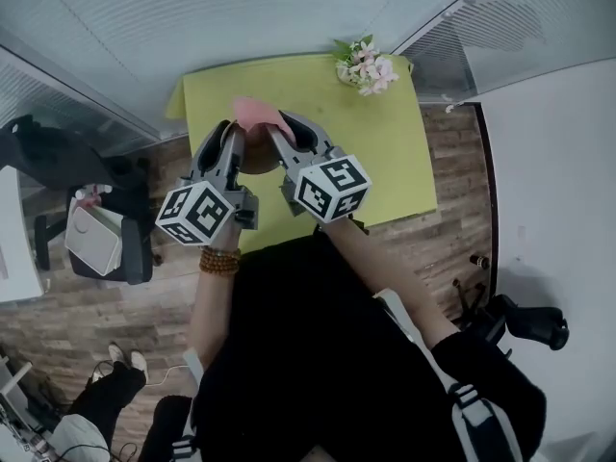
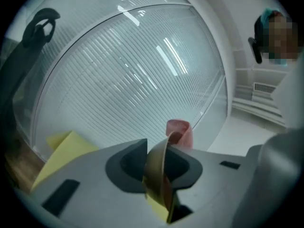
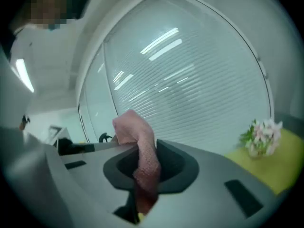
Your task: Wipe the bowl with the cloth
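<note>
In the head view both grippers are held close together above the yellow-green table [image 1: 385, 152]. My left gripper [image 1: 229, 135] is shut on the thin rim of a brown bowl [image 1: 258, 156], which hangs tilted between the two grippers. In the left gripper view the bowl's rim [image 2: 157, 167] stands edge-on between the pads of that gripper [image 2: 160, 175]. My right gripper [image 1: 289, 131] is shut on a pink cloth [image 1: 256, 114] that bunches over the bowl's far edge. In the right gripper view the cloth [image 3: 142, 151] hangs pinched in that gripper [image 3: 145, 172]. The bowl's inside is hidden.
A small pot of pink and white flowers [image 1: 366, 65] stands at the table's back right corner. Glass walls with blinds [image 1: 241, 17] run behind the table. An office chair [image 1: 106, 239] is on the left and a black chair base [image 1: 520, 320] on the right.
</note>
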A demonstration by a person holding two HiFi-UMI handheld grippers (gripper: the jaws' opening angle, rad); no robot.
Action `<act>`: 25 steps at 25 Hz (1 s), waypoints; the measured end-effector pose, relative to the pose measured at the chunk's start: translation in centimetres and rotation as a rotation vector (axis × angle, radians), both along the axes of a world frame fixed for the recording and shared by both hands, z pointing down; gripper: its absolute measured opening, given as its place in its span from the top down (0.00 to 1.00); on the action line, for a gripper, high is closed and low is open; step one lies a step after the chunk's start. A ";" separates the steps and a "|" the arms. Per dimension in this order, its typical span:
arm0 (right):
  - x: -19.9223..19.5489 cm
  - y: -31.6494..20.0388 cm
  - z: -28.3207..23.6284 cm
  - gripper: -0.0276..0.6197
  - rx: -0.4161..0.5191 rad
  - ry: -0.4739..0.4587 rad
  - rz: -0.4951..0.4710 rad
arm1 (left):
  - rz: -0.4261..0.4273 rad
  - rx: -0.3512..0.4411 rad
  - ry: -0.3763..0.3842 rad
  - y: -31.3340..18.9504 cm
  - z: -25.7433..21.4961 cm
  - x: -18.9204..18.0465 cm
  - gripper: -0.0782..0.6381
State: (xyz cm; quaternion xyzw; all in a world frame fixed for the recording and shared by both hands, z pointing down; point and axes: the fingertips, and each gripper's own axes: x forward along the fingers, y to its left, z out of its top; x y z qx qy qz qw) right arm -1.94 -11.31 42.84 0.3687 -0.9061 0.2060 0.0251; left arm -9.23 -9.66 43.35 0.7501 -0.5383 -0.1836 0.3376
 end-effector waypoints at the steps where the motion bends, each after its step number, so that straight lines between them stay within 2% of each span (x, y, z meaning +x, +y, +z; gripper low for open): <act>1: 0.1 -0.1 0.4 0.88 -0.077 -0.065 0.012 | -0.012 0.001 0.038 0.1 0.0 -0.2 0.79; 3: 0.2 0.0 0.9 0.87 -0.235 -0.202 0.026 | -0.030 0.013 0.081 0.3 -0.1 -0.4 0.79; 5: 0.2 0.0 0.9 0.85 -0.356 -0.306 0.026 | -0.035 0.047 0.072 0.4 -0.7 -0.5 0.79; 6: 0.3 -0.1 0.7 0.85 -0.362 -0.303 0.018 | -0.022 0.068 0.057 0.3 -1.0 -0.4 0.79; 7: 0.5 -0.2 0.4 0.85 -0.316 -0.244 0.004 | 0.007 0.087 0.039 0.2 -1.2 -0.1 0.79; 9: 1.1 -0.4 -0.3 0.90 -0.103 0.003 -0.039 | 0.105 0.115 -0.022 -0.2 -1.7 1.1 0.78; 10: 1.4 -0.4 -0.8 0.92 0.027 0.141 -0.067 | 0.166 0.118 -0.088 -0.2 -1.8 1.9 0.77; 14: 1.3 0.9 -3.5 0.93 0.512 0.564 -0.219 | 0.422 0.037 -0.507 0.3 0.9 5.5 0.78; 15: 1.1 1.4 -3.8 0.93 0.606 0.650 -0.239 | 0.451 0.014 -0.553 0.3 1.7 6.1 0.78; 16: 1.0 1.8 -3.9 0.93 0.679 0.713 -0.245 | 0.466 -0.010 -0.537 0.2 2.3 6.5 0.78; 17: 0.9 2.0 -4.0 0.93 0.722 0.745 -0.240 | 0.472 -0.031 -0.464 0.1 2.4 6.6 0.80; 19: 1.3 2.0 -4.4 0.93 0.713 0.701 -0.199 | 0.453 -0.050 -0.273 -0.1 1.6 6.4 0.83; 20: 1.6 1.8 -4.7 0.92 0.683 0.644 -0.171 | 0.425 -0.049 -0.219 -0.2 1.0 6.2 0.83; 22: 1.9 1.4 -5.5 0.91 0.617 0.493 -0.107 | 0.350 -0.034 -0.189 -0.4 0.0 5.7 0.83; 25: 2.4 0.7 -6.1 0.89 0.461 0.258 -0.012 | 0.228 -0.001 -0.113 -0.8 -1.5 4.6 0.83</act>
